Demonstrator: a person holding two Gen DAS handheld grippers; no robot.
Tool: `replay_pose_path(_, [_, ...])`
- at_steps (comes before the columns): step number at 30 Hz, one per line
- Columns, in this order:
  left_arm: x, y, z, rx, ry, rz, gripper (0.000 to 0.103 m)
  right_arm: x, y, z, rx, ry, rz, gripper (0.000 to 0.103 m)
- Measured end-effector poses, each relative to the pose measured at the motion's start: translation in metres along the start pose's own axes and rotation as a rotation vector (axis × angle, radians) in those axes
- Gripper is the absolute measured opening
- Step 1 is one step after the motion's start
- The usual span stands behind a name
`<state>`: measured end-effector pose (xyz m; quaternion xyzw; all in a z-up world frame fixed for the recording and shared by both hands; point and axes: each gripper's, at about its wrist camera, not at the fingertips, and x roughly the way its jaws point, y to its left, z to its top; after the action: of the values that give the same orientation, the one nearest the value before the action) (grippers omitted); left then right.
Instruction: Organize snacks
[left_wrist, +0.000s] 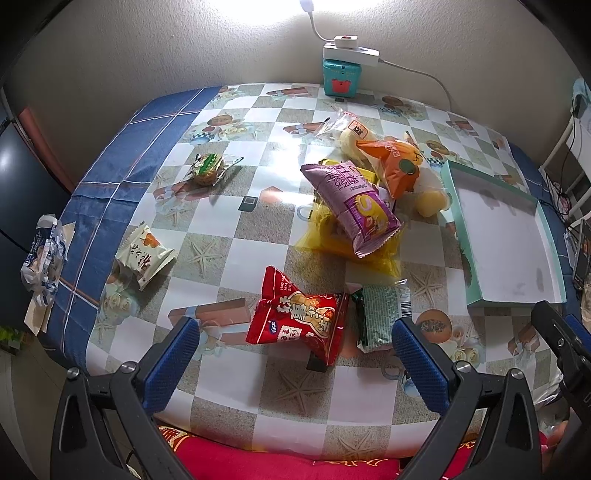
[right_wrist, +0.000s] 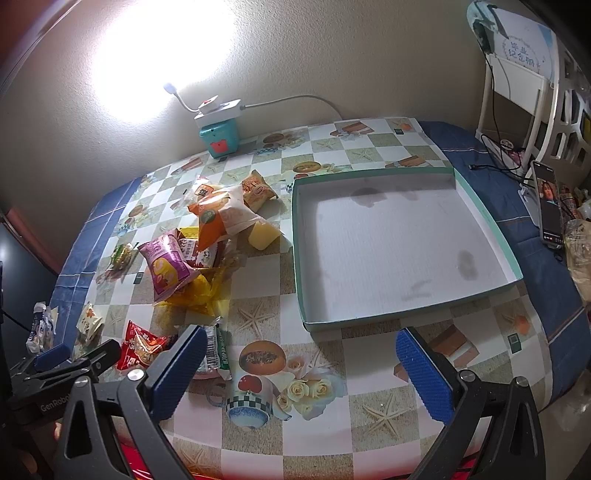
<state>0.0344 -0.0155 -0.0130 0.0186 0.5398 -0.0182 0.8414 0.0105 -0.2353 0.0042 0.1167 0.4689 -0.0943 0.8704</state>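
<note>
Snack packets lie scattered on the checked tablecloth. A red packet (left_wrist: 297, 325) sits just ahead of my left gripper (left_wrist: 295, 341), which is open and holds nothing. A green packet (left_wrist: 380, 314) lies beside it, and a purple packet (left_wrist: 351, 206) tops a pile with an orange packet (left_wrist: 395, 162). A cream packet (left_wrist: 144, 256) and a small round cake (left_wrist: 208, 168) lie to the left. The shallow green-rimmed box (right_wrist: 487, 221) stands bare inside. My right gripper (right_wrist: 301, 349) is open near the table's front edge, in front of the box, with the green packet (right_wrist: 218, 350) by its left finger.
A teal box (left_wrist: 339, 79) with a white power strip and lamp stands at the back by the wall. A crumpled wrapper (left_wrist: 42, 254) lies at the table's left edge. A phone (right_wrist: 550, 205) stands on the right beside cables and a white chair.
</note>
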Motion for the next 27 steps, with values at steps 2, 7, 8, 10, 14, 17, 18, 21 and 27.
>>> replay_pose_path(2, [0.0001,0.0002,0.0000,-0.001,0.001,0.000,0.103,0.0003,0.0001,0.0002,0.000,-0.001,-0.002,0.103])
replay_pose_path(7, [0.0003,0.0010,0.0002,-0.004,0.001,0.000,0.103,-0.0002,0.0004,0.0007,0.003,-0.005,-0.007,0.103])
replay_pose_path(8, [0.0002,0.0011,0.0001,-0.004,0.001,0.000,0.103,-0.0002,0.0004,0.0008,0.004,-0.006,-0.008,0.103])
replay_pose_path(10, [0.0003,0.0014,0.0004,-0.005,0.000,0.000,0.103,-0.0002,0.0005,0.0010,0.003,-0.006,-0.008,0.103])
replay_pose_path(14, [0.0002,0.0017,0.0006,-0.004,0.001,0.000,0.103,-0.0001,0.0002,0.0009,0.005,-0.007,-0.008,0.103])
replay_pose_path(17, [0.0001,0.0018,0.0006,-0.005,0.001,0.000,0.103,-0.0001,-0.0005,0.0013,0.007,-0.008,-0.008,0.103])
replay_pose_path(18, [0.0002,0.0019,0.0006,-0.005,0.001,0.000,0.103,-0.0002,-0.0005,0.0014,0.006,-0.008,-0.009,0.103])
replay_pose_path(21, [0.0000,0.0032,0.0011,-0.005,0.002,0.000,0.103,-0.0003,-0.0006,0.0015,0.006,-0.009,-0.009,0.103])
replay_pose_path(27, [0.0000,0.0035,0.0012,-0.005,0.003,0.002,0.103,-0.0004,-0.0006,0.0019,0.006,-0.008,-0.009,0.103])
